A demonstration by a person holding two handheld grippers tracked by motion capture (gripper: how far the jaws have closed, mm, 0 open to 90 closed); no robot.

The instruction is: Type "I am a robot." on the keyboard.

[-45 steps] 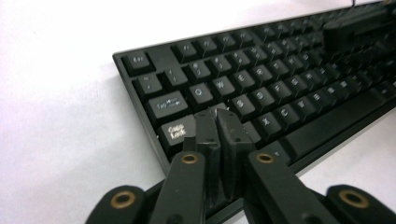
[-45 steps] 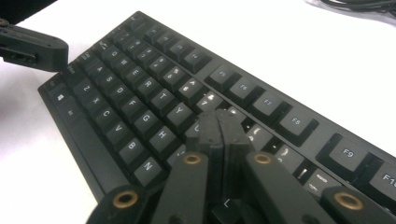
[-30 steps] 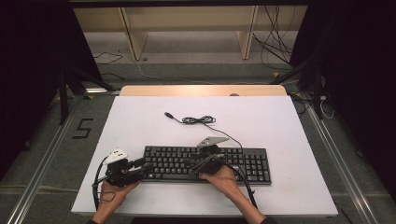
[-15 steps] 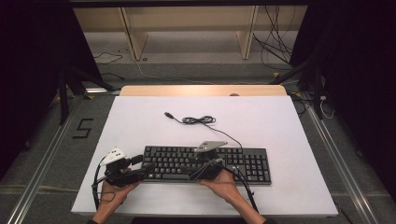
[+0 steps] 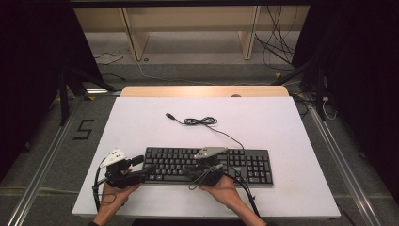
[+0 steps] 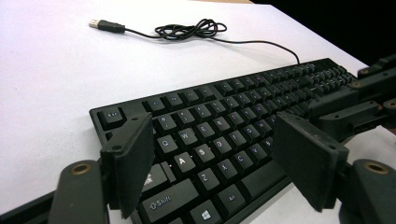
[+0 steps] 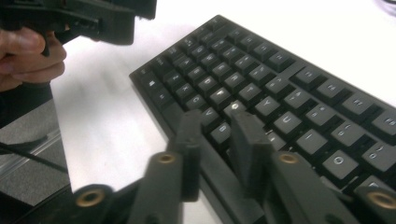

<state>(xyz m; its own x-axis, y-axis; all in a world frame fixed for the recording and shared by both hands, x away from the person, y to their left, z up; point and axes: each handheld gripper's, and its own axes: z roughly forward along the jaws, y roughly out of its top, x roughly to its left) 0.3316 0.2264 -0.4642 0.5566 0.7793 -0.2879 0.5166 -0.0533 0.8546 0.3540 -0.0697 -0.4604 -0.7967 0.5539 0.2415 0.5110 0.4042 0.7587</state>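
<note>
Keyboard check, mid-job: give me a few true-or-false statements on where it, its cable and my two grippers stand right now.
1. The keyboard lies flat on the white table. True.
2. The left gripper is clamped shut on the keyboard. False: its jaws stand wide apart over the left-hand keys.
3. The USB plug is plugged into a socket. False: it lies loose on the table, beyond the keyboard.
4. The cable has a small coil near the plug. True.
5. The right gripper is over the number pad. False: it sits over the letter keys, jaws close together.
</note>
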